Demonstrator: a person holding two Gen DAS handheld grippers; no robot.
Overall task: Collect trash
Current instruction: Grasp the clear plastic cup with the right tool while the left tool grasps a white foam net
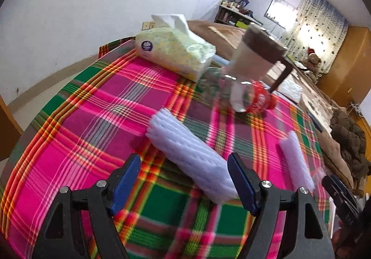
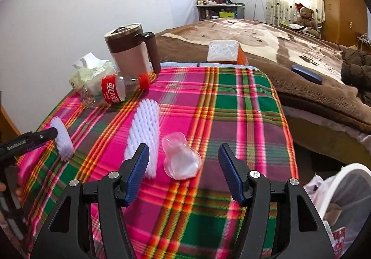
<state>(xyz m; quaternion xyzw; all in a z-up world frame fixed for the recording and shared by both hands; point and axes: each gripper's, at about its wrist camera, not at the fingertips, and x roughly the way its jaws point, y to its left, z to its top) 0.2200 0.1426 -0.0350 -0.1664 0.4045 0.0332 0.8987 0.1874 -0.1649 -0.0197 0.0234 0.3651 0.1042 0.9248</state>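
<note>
On the plaid tablecloth (image 1: 97, 105) lie two white foam net sleeves, a clear plastic cup and an empty cola bottle. In the left wrist view my left gripper (image 1: 184, 175) is open, its jaws on either side of the near end of one foam sleeve (image 1: 190, 154); the other sleeve (image 1: 296, 161) lies to the right. The bottle (image 1: 252, 98) lies on its side farther back. In the right wrist view my right gripper (image 2: 183, 166) is open just before the tipped clear cup (image 2: 180, 157), with a foam sleeve (image 2: 145, 133) to its left. The left gripper's finger (image 2: 34, 137) touches the other sleeve (image 2: 62, 138).
A brown-lidded mug (image 2: 132, 50) and a tissue pack (image 1: 174, 54) stand at the table's back. A white bin with a bag (image 2: 343, 208) sits off the table's right edge. A bed with a brown blanket (image 2: 289, 50) lies beyond, carrying a box (image 2: 223, 51).
</note>
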